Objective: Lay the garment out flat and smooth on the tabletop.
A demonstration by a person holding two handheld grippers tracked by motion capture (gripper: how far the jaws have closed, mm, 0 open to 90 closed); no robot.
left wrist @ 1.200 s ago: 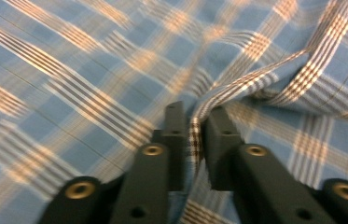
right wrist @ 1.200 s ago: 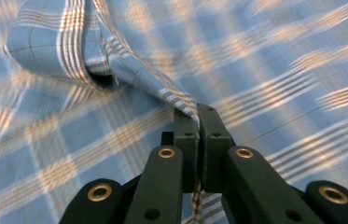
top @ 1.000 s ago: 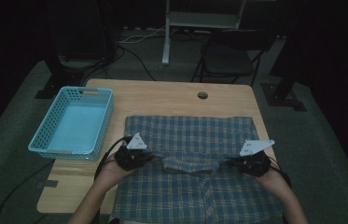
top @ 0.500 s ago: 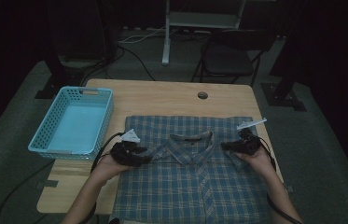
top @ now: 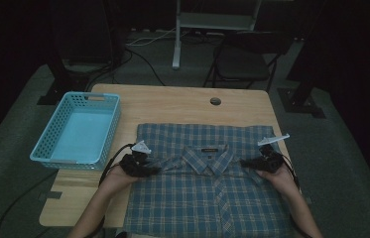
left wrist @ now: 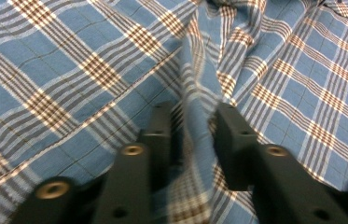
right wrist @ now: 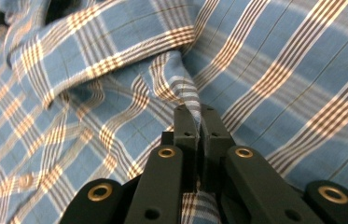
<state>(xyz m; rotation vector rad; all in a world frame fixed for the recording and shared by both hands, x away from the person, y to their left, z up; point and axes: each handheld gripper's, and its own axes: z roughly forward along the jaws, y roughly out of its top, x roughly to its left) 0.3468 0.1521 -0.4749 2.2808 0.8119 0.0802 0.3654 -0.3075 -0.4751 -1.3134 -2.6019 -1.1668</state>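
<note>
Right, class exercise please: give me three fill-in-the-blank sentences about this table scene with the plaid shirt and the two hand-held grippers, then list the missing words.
1. The blue basket stands on the table to the ____ of the plaid shirt in the high view.
2. The right gripper has its jaws ____ on a fold of the shirt.
3. The shirt lies with its ____ facing up, between the left gripper and the right one.

Missing words: left; shut; collar
</note>
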